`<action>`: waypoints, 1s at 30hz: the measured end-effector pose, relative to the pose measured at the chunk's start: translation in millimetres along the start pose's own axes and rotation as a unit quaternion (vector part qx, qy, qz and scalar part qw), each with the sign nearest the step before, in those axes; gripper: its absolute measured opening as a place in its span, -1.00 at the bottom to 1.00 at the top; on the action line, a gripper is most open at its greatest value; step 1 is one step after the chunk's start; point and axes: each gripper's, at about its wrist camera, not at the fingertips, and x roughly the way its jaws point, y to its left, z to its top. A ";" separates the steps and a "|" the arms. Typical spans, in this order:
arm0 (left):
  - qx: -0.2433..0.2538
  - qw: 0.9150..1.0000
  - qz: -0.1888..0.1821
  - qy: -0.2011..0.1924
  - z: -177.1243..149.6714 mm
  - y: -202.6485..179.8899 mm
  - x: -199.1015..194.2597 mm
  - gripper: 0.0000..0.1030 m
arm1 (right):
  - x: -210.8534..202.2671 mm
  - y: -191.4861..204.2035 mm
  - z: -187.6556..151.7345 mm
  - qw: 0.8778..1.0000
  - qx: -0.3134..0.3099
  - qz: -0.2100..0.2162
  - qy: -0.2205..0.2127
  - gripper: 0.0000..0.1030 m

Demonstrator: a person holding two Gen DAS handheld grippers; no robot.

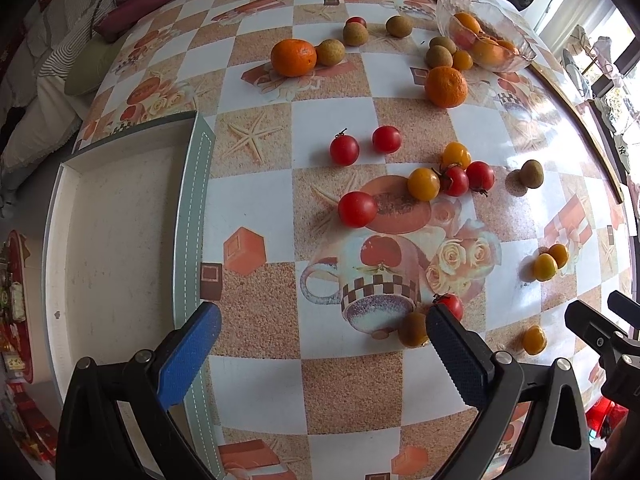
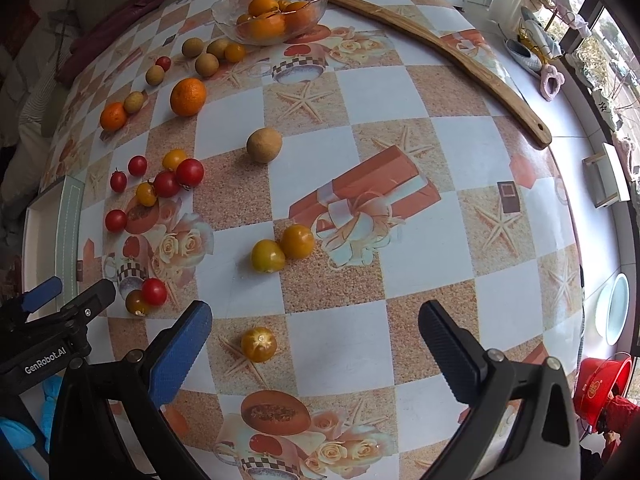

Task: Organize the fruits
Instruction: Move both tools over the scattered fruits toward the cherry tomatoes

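Red cherry tomatoes [image 1: 357, 209], yellow tomatoes [image 1: 423, 184], oranges [image 1: 293, 57] and brown longans [image 1: 531, 174] lie scattered on the patterned table. A glass bowl [image 1: 508, 28] at the back holds several oranges. An empty white tray [image 1: 116, 232] sits at the left. My left gripper [image 1: 322, 320] is open above the table, near a red tomato [image 1: 452, 306] and a dark yellow one [image 1: 412, 330]. My right gripper [image 2: 314, 320] is open, with a yellow tomato [image 2: 259, 344] between its fingers' line. Two yellow tomatoes [image 2: 282, 249] lie ahead of it.
A long wooden stick [image 2: 448, 52] lies along the table's far right edge. A sofa with cushions [image 1: 60, 60] stands behind the table. The left gripper [image 2: 52, 312] shows at the lower left of the right wrist view. A red bucket [image 2: 600, 384] sits on the floor.
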 end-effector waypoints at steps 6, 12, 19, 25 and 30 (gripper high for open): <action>0.001 1.000 -0.001 0.000 0.4 0.4 0.3 1.00 | 0.0 -0.7 0.0 1.000 0.000 0.000 0.001 1.00; 0.001 1.000 0.000 0.000 1.1 0.5 0.8 1.00 | 0.8 -1.0 0.1 1.000 0.000 0.000 0.002 1.00; 0.002 1.000 0.002 0.001 3.0 -1.0 3.5 1.00 | 2.4 -2.1 0.1 1.000 -0.001 0.000 0.003 1.00; 0.009 1.000 0.008 -0.004 15.2 -2.4 11.1 1.00 | 7.5 -5.6 1.4 1.000 -0.002 0.000 0.006 1.00; 0.020 1.000 0.016 -0.017 27.4 -5.7 20.0 1.00 | 11.4 -12.8 5.8 1.000 -0.001 0.002 0.008 1.00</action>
